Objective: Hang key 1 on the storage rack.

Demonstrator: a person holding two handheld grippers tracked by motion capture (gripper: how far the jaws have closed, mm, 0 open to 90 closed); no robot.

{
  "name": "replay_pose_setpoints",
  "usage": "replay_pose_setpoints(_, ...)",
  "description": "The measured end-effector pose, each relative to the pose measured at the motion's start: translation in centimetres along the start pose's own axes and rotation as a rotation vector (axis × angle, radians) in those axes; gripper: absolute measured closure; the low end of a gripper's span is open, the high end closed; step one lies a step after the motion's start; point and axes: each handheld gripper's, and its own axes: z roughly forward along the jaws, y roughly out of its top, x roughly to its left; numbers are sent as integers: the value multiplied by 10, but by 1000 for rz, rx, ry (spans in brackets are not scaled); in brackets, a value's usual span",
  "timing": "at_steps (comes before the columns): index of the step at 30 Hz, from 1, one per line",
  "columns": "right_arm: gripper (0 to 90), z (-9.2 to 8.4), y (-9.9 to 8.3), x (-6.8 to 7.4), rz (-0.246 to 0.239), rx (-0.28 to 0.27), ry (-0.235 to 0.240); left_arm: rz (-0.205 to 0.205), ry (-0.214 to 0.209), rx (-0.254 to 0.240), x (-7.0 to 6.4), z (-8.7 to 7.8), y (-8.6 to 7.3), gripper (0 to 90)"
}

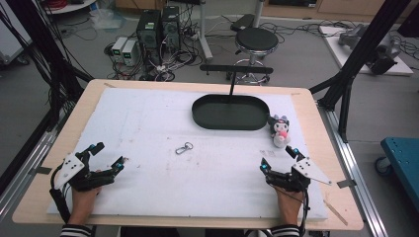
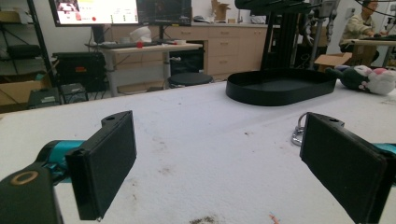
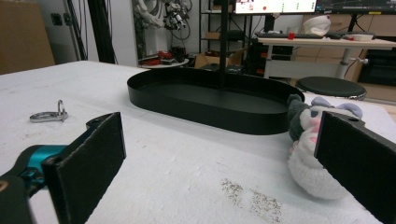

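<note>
A black oval tray (image 1: 202, 118) with an upright post sits at the far middle of the white mat. A small plush toy (image 1: 279, 131) lies just right of it; in the right gripper view the plush toy (image 3: 306, 158) is partly behind the right jaw. A metal key clasp (image 1: 184, 147) lies on the mat's middle. My left gripper (image 1: 108, 155) rests at the near left, open and empty, with the clasp (image 2: 297, 133) peeking beside its right jaw. At the near right my right gripper (image 1: 277, 159) is open, nothing between its jaws.
The white mat (image 1: 148, 123) covers a wooden table (image 1: 316, 113). Beyond the far edge stand a stool (image 1: 256, 40) and computer cases (image 1: 158, 27) with cables. Black frame posts (image 1: 365, 44) rise at both sides. A blue cart (image 1: 402, 155) stands on the right.
</note>
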Motion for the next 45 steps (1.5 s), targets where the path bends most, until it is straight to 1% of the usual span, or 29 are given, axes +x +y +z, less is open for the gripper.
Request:
replay_pose_setpoints(3,12,0,0,-1,5,-3,-1,-8,1,6,1,0,0,112)
replay_pose_setpoints(6,12,0,0,0,0,-3,-1,-3,0,5,0,0,0,112)
replay_pose_setpoints(9,12,0,0,1,-9,-1,-2,-8,1,10,1,1,0,112)
replay_pose_setpoints(16,13,0,0,0,-2,-4,-3,-5,-2,11,1,1,0,112)
replay_pose_setpoints(24,13,0,1,-1,-2,-3,-5,-12,-1,17,1,2,1,112)
replay_pose_setpoints(27,13,2,5,-2,1,32,-3,-9,-2,20,1,2,1,112)
replay_pose_setpoints(29,13,2,10,-2,-6,38,-11,-9,-3,19,1,2,1,112)
replay_pose_setpoints(30,13,3,13,-3,-14,43,-20,-10,-2,19,1,2,1,112)
replay_pose_setpoints(31,13,3,17,-3,-8,49,-29,-12,-2,18,1,2,1,112)
replay_pose_setpoints(32,13,3,20,-5,-13,60,-37,-10,-2,18,1,2,1,112)
replay_pose_setpoints(34,13,6,28,-8,0,101,-54,-8,-2,18,1,2,1,112)
replay_pose_setpoints(35,13,8,33,-12,-9,117,-72,-8,-1,17,1,2,1,112)
replay_pose_setpoints(36,13,8,38,-13,10,136,-77,-9,-2,19,1,2,1,112)
replay_pose_setpoints(37,13,8,38,-13,10,136,-77,-8,-2,18,1,2,1,112)
replay_pose_setpoints(40,13,12,50,-18,21,160,-92,-7,-3,17,1,2,1,112)
replay_pose_setpoints(43,13,18,61,-23,10,203,-98,-12,-2,17,1,2,1,112)
replay_pose_setpoints(44,13,22,67,-24,-5,217,-108,-13,-1,17,1,2,1,112)
replay_pose_setpoints(45,13,24,70,-24,-12,229,-110,-13,-1,17,1,2,1,112)
